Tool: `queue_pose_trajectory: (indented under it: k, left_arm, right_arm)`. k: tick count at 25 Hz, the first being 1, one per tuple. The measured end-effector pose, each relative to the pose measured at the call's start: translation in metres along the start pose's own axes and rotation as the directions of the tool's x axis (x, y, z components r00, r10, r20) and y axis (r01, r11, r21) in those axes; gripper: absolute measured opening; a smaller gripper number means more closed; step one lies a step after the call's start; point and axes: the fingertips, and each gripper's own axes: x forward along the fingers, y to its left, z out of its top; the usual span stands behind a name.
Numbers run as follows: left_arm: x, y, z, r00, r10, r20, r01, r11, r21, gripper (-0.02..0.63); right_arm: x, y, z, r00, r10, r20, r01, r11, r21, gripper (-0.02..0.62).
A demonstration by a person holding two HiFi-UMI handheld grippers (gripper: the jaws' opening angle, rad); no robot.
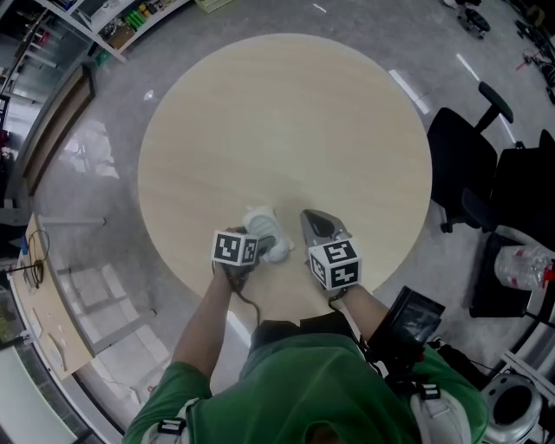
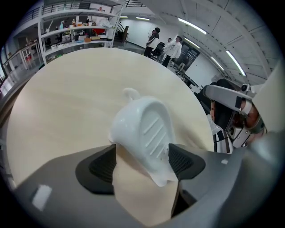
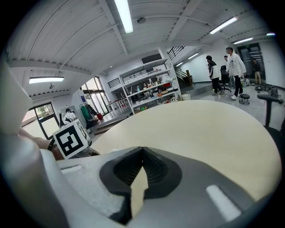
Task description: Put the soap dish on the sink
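A white ribbed soap dish point(image 1: 267, 232) lies tilted on the round pale wooden table point(image 1: 286, 113), near its front edge. My left gripper point(image 1: 260, 244) points steeply down over it. In the left gripper view the soap dish point(image 2: 147, 131) sits between the jaws of the left gripper point(image 2: 143, 162). The jaws stand wide: the right pad point(image 2: 185, 161) is at the dish's edge and the left pad point(image 2: 103, 165) is clear of it. My right gripper point(image 1: 312, 222) rests just right of the dish. In its own view the right gripper point(image 3: 142, 153) is shut, with nothing between the pads.
A black office chair point(image 1: 468, 165) stands right of the table, with a plastic bottle point(image 1: 520, 264) near it. Shelving point(image 1: 130, 22) lines the far left. Several people point(image 3: 227, 67) stand far beyond the table. The left gripper's marker cube point(image 3: 71, 139) shows in the right gripper view.
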Motion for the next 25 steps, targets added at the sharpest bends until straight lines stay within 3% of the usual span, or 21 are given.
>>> queue_pose_trajectory:
  k: [6, 13, 16, 19, 25]
  left_arm:
    - [-0.017, 0.002, 0.005, 0.995, 0.042, 0.089, -0.043, 0.999, 0.009, 0.377]
    - [-0.049, 0.004, 0.011, 0.967, 0.109, 0.229, -0.12, 0.992, 0.034, 0.245]
    - [-0.066, 0.0, 0.013, 0.94, 0.132, 0.315, -0.155, 0.987, 0.049, 0.157]
    - [-0.09, -0.007, 0.014, 0.897, 0.154, 0.414, -0.202, 0.977, 0.074, 0.022]
    - [-0.139, -0.034, -0.001, 0.834, 0.087, 0.545, -0.178, 0.977, 0.116, 0.006]
  right_arm:
    - [-0.001, 0.003, 0.004, 1.0, 0.005, 0.007, -0.005, 1.0, -0.012, 0.002]
    - [-0.011, 0.025, 0.005, 1.0, 0.005, 0.023, -0.004, 0.999, -0.036, 0.002]
    - [-0.019, 0.037, 0.003, 0.999, 0.003, 0.033, -0.002, 0.999, -0.049, 0.002]
    - [-0.027, 0.053, 0.001, 0.999, -0.004, 0.049, 0.007, 0.998, -0.056, 0.002]
    - [-0.049, 0.094, 0.0, 0.994, -0.029, 0.101, 0.036, 0.997, -0.073, 0.002]
